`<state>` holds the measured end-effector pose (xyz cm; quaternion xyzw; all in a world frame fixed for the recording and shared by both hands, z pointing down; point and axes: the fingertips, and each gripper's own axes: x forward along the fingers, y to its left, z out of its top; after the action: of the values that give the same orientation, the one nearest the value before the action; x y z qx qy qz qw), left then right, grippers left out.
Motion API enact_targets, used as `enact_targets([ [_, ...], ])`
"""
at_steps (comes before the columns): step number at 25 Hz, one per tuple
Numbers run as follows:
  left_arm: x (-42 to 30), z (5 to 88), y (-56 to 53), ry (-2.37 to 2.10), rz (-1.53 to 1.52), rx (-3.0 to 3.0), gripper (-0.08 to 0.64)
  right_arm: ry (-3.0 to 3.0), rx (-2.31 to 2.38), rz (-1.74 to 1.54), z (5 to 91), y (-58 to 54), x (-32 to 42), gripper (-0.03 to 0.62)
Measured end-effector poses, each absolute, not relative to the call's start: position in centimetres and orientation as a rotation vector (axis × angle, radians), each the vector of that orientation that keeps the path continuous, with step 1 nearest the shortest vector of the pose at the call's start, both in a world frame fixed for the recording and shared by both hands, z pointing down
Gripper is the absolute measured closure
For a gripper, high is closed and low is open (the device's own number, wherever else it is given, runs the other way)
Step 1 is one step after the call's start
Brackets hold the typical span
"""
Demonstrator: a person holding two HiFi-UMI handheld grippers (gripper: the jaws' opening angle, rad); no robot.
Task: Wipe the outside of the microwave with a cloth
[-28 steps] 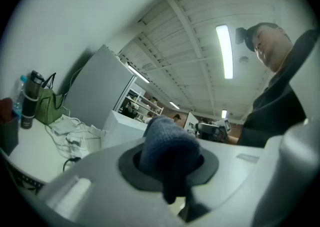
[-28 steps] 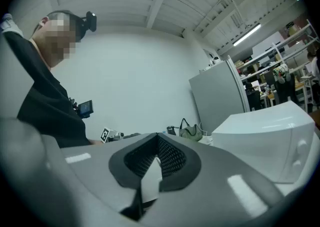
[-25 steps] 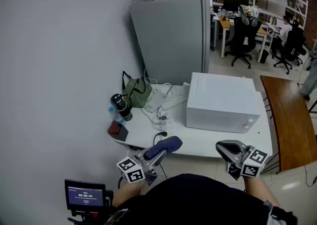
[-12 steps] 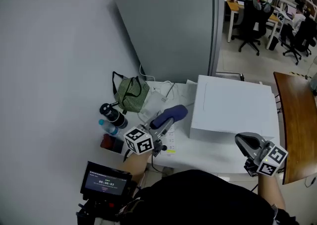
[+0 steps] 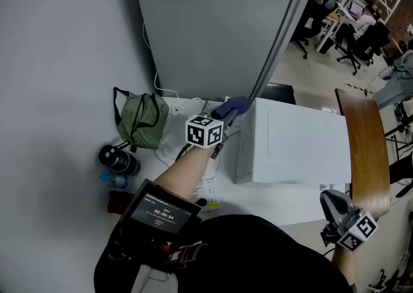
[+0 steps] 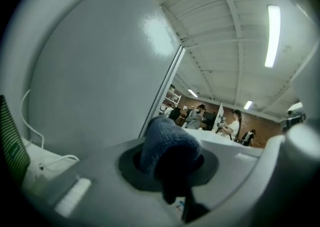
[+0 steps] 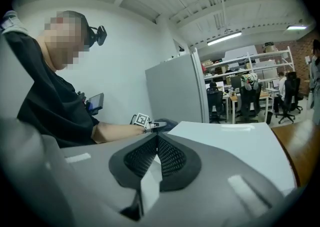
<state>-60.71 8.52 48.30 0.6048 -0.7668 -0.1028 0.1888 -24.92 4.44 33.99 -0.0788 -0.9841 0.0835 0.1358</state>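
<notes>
Holding a dark blue cloth (image 5: 236, 104) in the left gripper (image 5: 226, 112), jaws pinched onto it, up at the rear left top corner of the white microwave (image 5: 297, 150); hard to tell from the head view whether touching the casing or only just beside it. Looking along that gripper's own jaws, bunched into a rounded wad that covers the fingertips and blocks most of what lies beyond, with the contact point itself out of sight. Keeping the right gripper (image 5: 330, 200) low near the front right corner of the microwave, apart from it, jaws pressed together with nothing between the mesh pads (image 7: 172, 157); hand behind it partly cut off by the lower frame edge. Microwave standing on a white table (image 5: 258, 195), top and left side showing, door face hidden from above. Left of it, a green striped bag (image 5: 139, 121), a dark bottle (image 5: 117, 159) and a tangle of white cables (image 5: 173, 146), partly covered by the forearm. Behind, a tall grey cabinet (image 5: 219, 27), top cut off. Down at the chest, a small screen (image 5: 161, 211), digits too small to read. At the right, a wooden tabletop (image 5: 364, 143).
</notes>
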Motion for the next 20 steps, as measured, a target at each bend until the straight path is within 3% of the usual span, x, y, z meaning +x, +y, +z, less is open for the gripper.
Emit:
enact_targets([
  [4, -63.1, 49.9, 4.3, -2.133, -0.182, 1.729, 0.502, -2.836, -0.172, 0.209, 33.6, 2.6, -24.0, 0.588],
  [11, -58.5, 50.9, 2.1, -1.958, 0.081, 1.975, 0.508, -2.824, -0.165, 0.226, 33.9, 0.5, -22.5, 0.588],
  [20, -42.3, 52.0, 12.3, -1.46, 0.495, 2.293, 0.506, -2.854, -0.486, 0.25, 33.9, 4.2, -25.4, 0.588],
])
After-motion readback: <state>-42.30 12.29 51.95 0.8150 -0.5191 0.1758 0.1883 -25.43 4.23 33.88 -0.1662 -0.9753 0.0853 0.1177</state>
